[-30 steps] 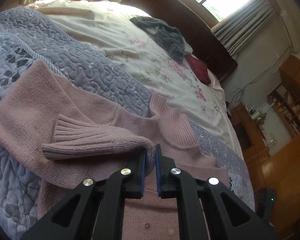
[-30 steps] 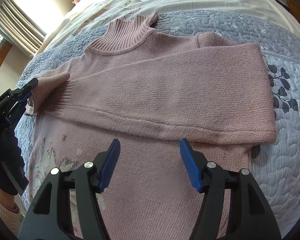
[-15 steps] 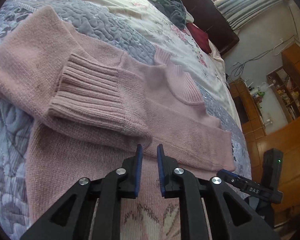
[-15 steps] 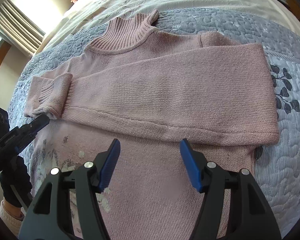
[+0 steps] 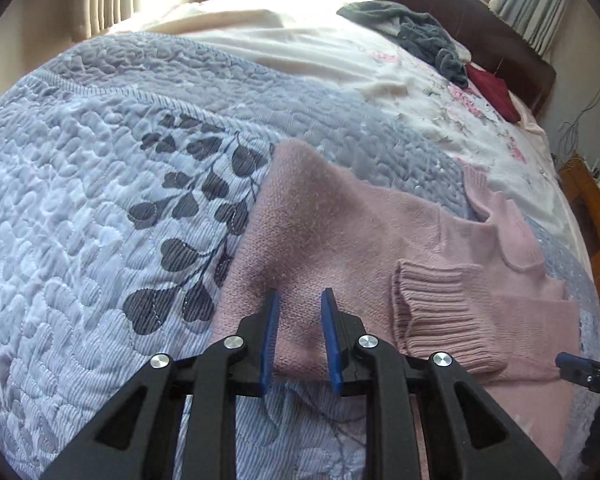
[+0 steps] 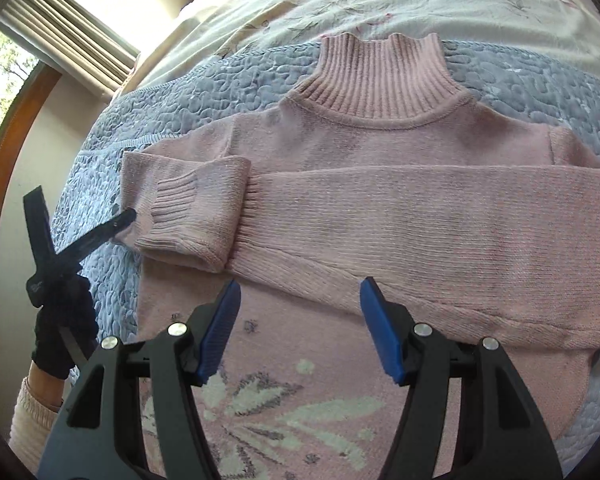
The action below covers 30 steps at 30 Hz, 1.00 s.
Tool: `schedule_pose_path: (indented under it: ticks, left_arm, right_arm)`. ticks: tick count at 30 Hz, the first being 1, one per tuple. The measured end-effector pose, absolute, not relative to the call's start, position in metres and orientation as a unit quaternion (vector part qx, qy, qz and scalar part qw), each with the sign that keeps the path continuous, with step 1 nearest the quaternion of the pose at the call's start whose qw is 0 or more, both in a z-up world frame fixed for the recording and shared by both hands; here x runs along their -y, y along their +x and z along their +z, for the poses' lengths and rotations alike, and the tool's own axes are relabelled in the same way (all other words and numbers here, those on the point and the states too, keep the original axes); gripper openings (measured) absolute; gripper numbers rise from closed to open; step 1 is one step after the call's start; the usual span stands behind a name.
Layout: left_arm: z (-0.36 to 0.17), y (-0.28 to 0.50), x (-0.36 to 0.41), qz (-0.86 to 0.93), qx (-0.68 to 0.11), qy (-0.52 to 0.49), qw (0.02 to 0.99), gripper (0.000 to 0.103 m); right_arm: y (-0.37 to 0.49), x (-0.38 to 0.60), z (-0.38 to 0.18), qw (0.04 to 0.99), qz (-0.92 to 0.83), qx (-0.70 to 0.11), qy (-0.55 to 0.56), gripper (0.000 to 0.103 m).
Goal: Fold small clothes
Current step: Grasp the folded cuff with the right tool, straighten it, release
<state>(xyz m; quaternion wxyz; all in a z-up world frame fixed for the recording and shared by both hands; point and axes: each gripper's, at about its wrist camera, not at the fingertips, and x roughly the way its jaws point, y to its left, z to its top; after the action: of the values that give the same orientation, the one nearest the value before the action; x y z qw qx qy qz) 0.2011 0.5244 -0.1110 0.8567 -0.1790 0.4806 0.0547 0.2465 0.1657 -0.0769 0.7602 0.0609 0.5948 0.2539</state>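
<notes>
A pink turtleneck sweater [image 6: 380, 208] with a white flower knit lies flat on the bed, both sleeves folded across its chest. The ribbed cuff [image 6: 180, 204] of one sleeve rests near the sweater's left edge. My left gripper [image 5: 300, 300] is open by a small gap, low over the folded sleeve edge [image 5: 300, 240] at that side; pink knit shows between its fingers, not pinched. In the right wrist view the left gripper [image 6: 114, 220] touches the same edge. My right gripper [image 6: 300, 292] stands wide open above the sweater's body, holding nothing.
A blue-grey quilt [image 5: 120, 160] lies under the sweater, with a floral sheet [image 5: 440, 92] beyond. A grey heap of clothes [image 5: 420, 36] and a dark red garment [image 5: 496, 88] lie near the headboard. A gloved hand [image 6: 60, 320] holds the left gripper. Curtains [image 6: 68, 40] hang at the left.
My left gripper let go of the sleeve cuff, swung left to the sweater's side edge and opened a little wider. The right gripper moved forward, nearer the collar, still wide open.
</notes>
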Motion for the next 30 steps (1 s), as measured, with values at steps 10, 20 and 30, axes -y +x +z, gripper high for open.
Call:
schedule_pose_path:
  ticks: [10, 20, 30]
  left_arm:
    - [-0.096, 0.177, -0.536, 0.036, -0.44, -0.209, 0.872, 0.021]
    - [-0.074, 0.165, -0.541, 0.03, -0.43, -0.197, 0.881, 0.023]
    - [-0.063, 0.186, -0.485, -0.02, -0.425, -0.184, 0.886, 0.024]
  right_arm:
    - [0.274, -0.238, -0.103, 0.712, 0.286, -0.634, 0.096, 0.062]
    - [0.273, -0.243, -0.111, 0.692, 0.317, -0.635, 0.134, 0.012]
    - [0.27, -0.15, -0.048, 0.761, 0.287, -0.57, 0.118, 0.011]
